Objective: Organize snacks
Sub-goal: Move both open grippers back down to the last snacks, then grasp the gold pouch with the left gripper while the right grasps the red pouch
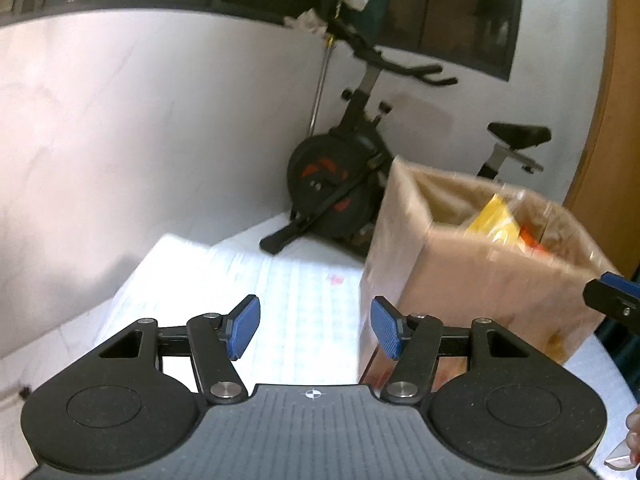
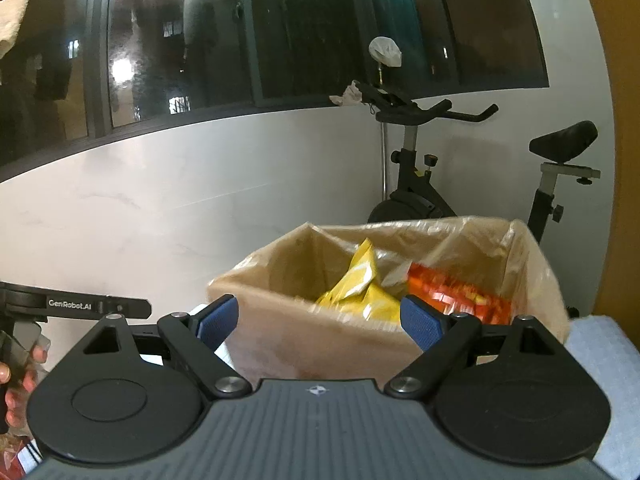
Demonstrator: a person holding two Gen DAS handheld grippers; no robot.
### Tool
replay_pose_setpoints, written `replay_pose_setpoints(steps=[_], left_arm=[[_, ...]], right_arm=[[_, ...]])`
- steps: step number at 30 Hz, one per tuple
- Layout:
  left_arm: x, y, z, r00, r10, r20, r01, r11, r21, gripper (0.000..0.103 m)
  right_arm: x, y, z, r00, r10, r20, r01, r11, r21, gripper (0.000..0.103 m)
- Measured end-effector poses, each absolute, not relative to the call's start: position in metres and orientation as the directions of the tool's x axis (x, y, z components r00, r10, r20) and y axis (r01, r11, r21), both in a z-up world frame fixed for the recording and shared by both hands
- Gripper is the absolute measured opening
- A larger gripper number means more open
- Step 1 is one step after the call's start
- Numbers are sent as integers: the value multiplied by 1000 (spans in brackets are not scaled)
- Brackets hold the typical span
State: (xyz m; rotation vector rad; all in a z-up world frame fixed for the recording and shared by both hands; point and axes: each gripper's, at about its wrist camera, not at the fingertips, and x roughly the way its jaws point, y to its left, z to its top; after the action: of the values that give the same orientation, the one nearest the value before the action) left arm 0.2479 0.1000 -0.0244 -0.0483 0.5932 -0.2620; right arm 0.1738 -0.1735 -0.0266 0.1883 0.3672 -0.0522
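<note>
The snacks sit in the cardboard box (image 2: 320,340) in front of you: a yellow packet (image 2: 360,288) leans toward the box's left-middle, and an orange-red packet (image 2: 452,292) lies just to its right, the two close together and partly overlapping at the bottom. A clear plastic liner (image 2: 532,264) drapes over the box's rim. In the left wrist view the same box (image 1: 472,272) stands to the right on a pale checked cloth (image 1: 280,300), with the yellow packet (image 1: 494,216) poking up inside, blurred.

Your right gripper (image 2: 320,322) has its jaws spread wide, nothing between the blue pads (image 2: 216,320); it faces the near wall of the box, the fingertips flanking that wall in the view, though you cannot tell whether they touch it. Your left gripper (image 1: 316,328) stands open at a medium gap, empty, over the checked cloth and just left of the box. The tip of the right gripper (image 1: 612,300) shows at the right edge of the left view, and the left gripper's body (image 2: 80,306) with your fingers (image 2: 20,376) around its handle shows at the left edge of the right view.

Behind the box an exercise bike (image 2: 440,184) stands against a pale wall (image 2: 180,208) beneath a dark window (image 2: 280,40)
</note>
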Motion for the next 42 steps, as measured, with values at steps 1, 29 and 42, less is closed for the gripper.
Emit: replay_pose_setpoints(steps=[1, 29, 42], left_arm=[[245, 104, -31, 789, -257, -559, 228, 966, -122, 64], [228, 51, -173, 628, -85, -774, 55, 996, -65, 75], [210, 43, -173, 686, -31, -727, 42, 999, -3, 48]], right_arm=[[169, -169, -32, 933, -17, -359, 85, 981, 175, 90], [165, -149, -174, 783, 69, -618, 73, 977, 201, 79], [152, -162, -179, 789, 72, -610, 110, 961, 255, 79]])
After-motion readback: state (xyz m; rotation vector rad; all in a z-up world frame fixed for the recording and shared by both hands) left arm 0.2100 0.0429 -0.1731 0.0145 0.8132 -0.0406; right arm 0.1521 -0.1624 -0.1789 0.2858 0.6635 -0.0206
